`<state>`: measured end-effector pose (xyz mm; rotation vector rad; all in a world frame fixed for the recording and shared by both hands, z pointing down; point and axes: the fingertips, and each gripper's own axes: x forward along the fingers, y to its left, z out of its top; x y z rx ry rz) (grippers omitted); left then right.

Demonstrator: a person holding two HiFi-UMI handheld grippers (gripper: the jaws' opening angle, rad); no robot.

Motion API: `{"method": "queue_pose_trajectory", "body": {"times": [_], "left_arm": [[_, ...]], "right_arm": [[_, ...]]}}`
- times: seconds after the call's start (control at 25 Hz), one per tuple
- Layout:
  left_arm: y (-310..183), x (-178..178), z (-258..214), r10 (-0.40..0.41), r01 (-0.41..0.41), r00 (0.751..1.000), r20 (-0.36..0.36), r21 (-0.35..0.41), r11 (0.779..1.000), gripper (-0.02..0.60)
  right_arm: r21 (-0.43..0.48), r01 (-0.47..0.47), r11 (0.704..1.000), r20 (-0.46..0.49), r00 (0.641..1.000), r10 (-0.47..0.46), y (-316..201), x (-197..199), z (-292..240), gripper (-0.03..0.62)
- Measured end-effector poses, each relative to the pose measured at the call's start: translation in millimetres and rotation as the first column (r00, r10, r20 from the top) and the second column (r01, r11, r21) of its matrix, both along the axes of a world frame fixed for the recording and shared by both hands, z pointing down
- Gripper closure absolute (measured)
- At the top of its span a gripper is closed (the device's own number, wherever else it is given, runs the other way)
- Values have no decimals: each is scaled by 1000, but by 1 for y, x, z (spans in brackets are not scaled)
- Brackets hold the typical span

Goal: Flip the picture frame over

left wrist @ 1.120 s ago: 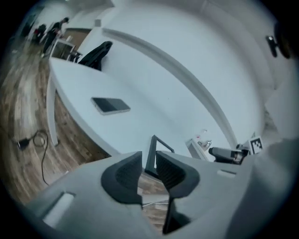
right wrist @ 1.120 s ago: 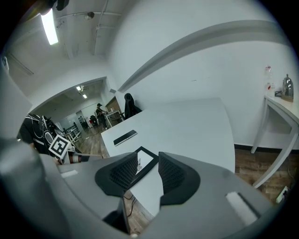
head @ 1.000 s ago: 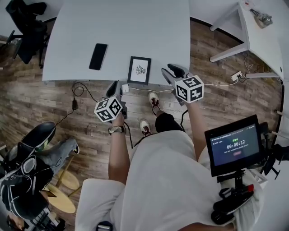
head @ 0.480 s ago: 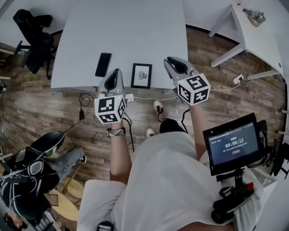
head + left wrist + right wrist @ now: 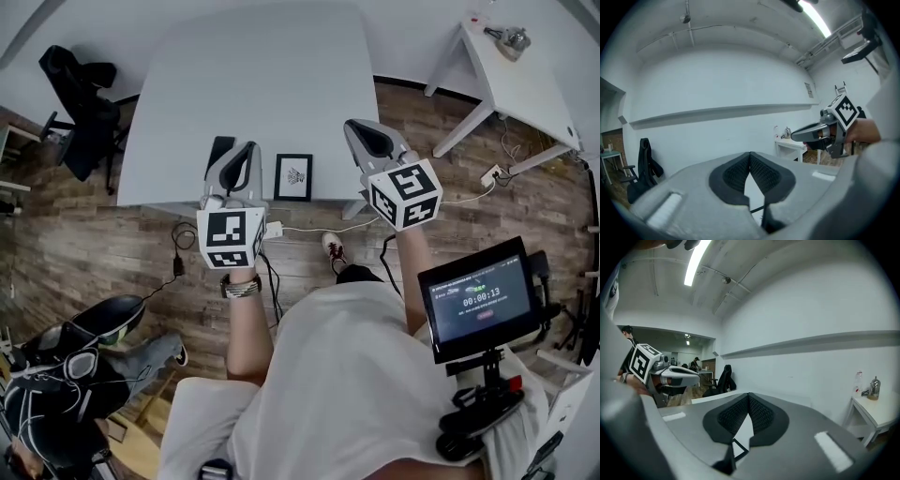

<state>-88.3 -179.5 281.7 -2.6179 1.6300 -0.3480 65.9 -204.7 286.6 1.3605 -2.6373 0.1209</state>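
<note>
Nearby, a phone lies beside the picture frame.

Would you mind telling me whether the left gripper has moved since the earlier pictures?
Yes. In the head view the left gripper was short of the near edge of the table; now it overlaps that edge, left of the picture frame.

White T-shirt; metal-band watch; left gripper, right gripper grey; black ribbed fingers; black-white marker cubes.
</note>
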Motion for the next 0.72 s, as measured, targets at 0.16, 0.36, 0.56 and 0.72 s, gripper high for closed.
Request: {"method": "queue_pose_trajectory", "body": {"times": [0.16,0.36,0.56,0.72], "left_arm": [[14,4,-27,32,-33,999,16,57,998,577],[13,10,-49,46,-50,998,43,116,992,577],[13,8,-59,45,-50,998,45,132,990,577],[14,9,-63,49,-55,998,47,136,989,577]], "right_arm": [[88,-23,996,7,1000,23,15,-1,-33,592],[179,-47,983,12,999,46,20,2,-63,592],[207,-42,977,9,999,41,20,1,-77,592],[236,-54,970,11,999,53,21,5,-87,592]]}}
